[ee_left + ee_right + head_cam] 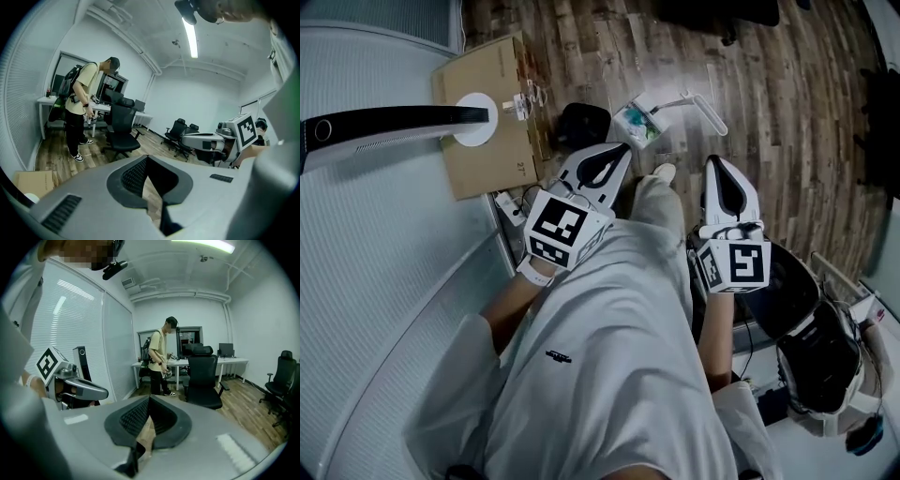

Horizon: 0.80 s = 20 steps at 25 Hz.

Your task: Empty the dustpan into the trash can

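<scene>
In the head view a white dustpan (637, 123) with greenish scraps in it stands on the wood floor, its long white handle (701, 106) reaching to the right. A black, round container (582, 124), perhaps the trash can, sits just left of it. My left gripper (624, 148) is shut and empty, its tip a little short of the dustpan. To its right, my right gripper (716, 160) is also shut and empty, below the handle. Each gripper view shows closed jaws with nothing between them, left gripper (147, 158), right gripper (150, 398). Neither gripper view shows the dustpan.
A cardboard box (484, 117) with a white disc lies left of the black container, beside a curved black monitor (394, 123). A black chair (789, 286) stands at my right. Ahead, a person (161, 355) stands by a desk near a black office chair (205, 380).
</scene>
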Each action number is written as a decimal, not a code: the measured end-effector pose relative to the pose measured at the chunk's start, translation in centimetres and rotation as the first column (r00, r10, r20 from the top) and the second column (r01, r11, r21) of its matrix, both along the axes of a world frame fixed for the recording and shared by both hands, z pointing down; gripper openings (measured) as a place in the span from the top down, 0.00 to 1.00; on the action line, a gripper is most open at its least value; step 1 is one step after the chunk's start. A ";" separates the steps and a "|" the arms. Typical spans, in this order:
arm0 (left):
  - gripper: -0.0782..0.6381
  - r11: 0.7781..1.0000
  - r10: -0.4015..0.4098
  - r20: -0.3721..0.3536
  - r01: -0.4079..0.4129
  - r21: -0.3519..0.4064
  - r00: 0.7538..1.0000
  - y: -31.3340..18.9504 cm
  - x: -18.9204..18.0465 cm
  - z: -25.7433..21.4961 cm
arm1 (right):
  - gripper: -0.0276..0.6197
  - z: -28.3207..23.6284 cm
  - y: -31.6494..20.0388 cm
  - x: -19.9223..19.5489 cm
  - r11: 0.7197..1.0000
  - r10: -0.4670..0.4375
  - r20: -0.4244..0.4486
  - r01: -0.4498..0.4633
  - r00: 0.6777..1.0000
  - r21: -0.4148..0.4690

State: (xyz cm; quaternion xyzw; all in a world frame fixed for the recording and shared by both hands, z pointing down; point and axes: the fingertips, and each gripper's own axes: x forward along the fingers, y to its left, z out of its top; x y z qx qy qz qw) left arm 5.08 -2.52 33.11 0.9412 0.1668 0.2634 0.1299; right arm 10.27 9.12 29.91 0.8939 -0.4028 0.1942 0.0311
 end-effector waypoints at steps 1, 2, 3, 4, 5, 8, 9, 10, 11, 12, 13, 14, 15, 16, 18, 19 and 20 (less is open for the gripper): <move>0.88 1.000 -0.001 0.005 0.001 0.001 1.000 0.1 0.3 0.2 | 0.94 0.3 0.0 0.4 1.000 -0.009 0.004 0.009 1.000 -0.002; 0.88 1.000 0.000 0.007 0.000 0.002 1.000 0.3 0.6 0.4 | 0.94 0.7 0.0 0.8 1.000 -0.016 0.008 0.016 1.000 -0.003; 0.88 1.000 0.001 0.007 -0.001 0.002 1.000 0.5 1.0 0.6 | 0.94 1.0 0.0 1.3 1.000 -0.022 0.011 0.022 1.000 -0.006; 0.88 1.000 0.003 0.009 -0.004 0.004 1.000 0.7 1.4 0.8 | 0.94 1.4 0.1 1.7 1.000 -0.029 0.013 0.029 0.999 -0.010; 0.88 1.000 0.006 0.012 -0.006 0.009 1.000 0.9 1.7 1.0 | 0.93 1.7 0.2 2.1 0.999 -0.037 0.016 0.038 0.999 -0.016; 0.88 1.000 0.010 0.029 -0.011 0.021 1.000 1.8 2.5 2.2 | 0.90 3.2 0.8 3.2 0.998 -0.054 0.035 0.055 0.998 -0.031; 0.88 1.000 0.011 0.034 -0.012 0.024 0.999 2.0 2.8 2.6 | 0.90 3.8 0.9 3.6 0.998 -0.057 0.041 0.059 0.998 -0.035; 0.88 1.000 0.011 0.039 -0.012 0.026 0.999 2.2 3.2 3.2 | 0.88 4.5 1.1 4.0 0.997 -0.062 0.048 0.064 0.997 -0.039; 0.88 1.000 0.011 0.044 -0.012 0.027 0.999 2.4 3.6 3.7 | 0.87 5.2 1.1 4.5 0.996 -0.069 0.054 0.072 0.996 -0.045; 0.88 1.000 0.009 0.049 -0.010 0.028 0.999 2.6 3.9 4.1 | 0.86 5.9 1.2 4.9 0.995 -0.078 0.061 0.082 0.995 -0.053; 0.88 1.000 0.006 0.054 -0.008 0.028 0.998 2.7 4.2 4.6 | 0.85 6.6 1.3 5.2 0.994 -0.090 0.066 0.094 0.994 -0.064; 0.88 1.000 0.004 0.061 -0.006 0.028 0.998 2.9 4.5 5.0 | 0.83 7.3 1.3 5.5 0.991 -0.104 0.070 0.110 0.992 -0.076; 0.88 1.000 0.002 0.070 -0.004 0.028 0.998 3.1 4.7 5.4 | 0.82 7.9 1.3 5.9 0.988 -0.121 0.071 0.127 0.990 -0.092; 0.88 1.000 0.001 0.078 -0.003 0.029 0.997 3.3 5.0 5.8 | 0.81 8.5 1.2 6.3 0.984 -0.138 0.069 0.145 0.988 -0.108; 0.88 1.000 -0.004 0.093 0.001 0.030 0.996 3.6 5.6 6.8 | 0.79 9.7 1.1 7.2 0.975 -0.165 0.063 0.173 0.984 -0.139; 0.88 1.000 -0.008 0.099 0.005 0.031 0.995 3.7 5.9 7.3 | 0.78 10.3 1.0 7.7 0.971 -0.178 0.061 0.186 0.982 -0.154; 0.88 0.999 -0.011 0.104 0.008 0.031 0.995 3.8 6.2 7.8 | 0.77 10.9 0.9 8.1 0.966 -0.191 0.062 0.199 0.980 -0.166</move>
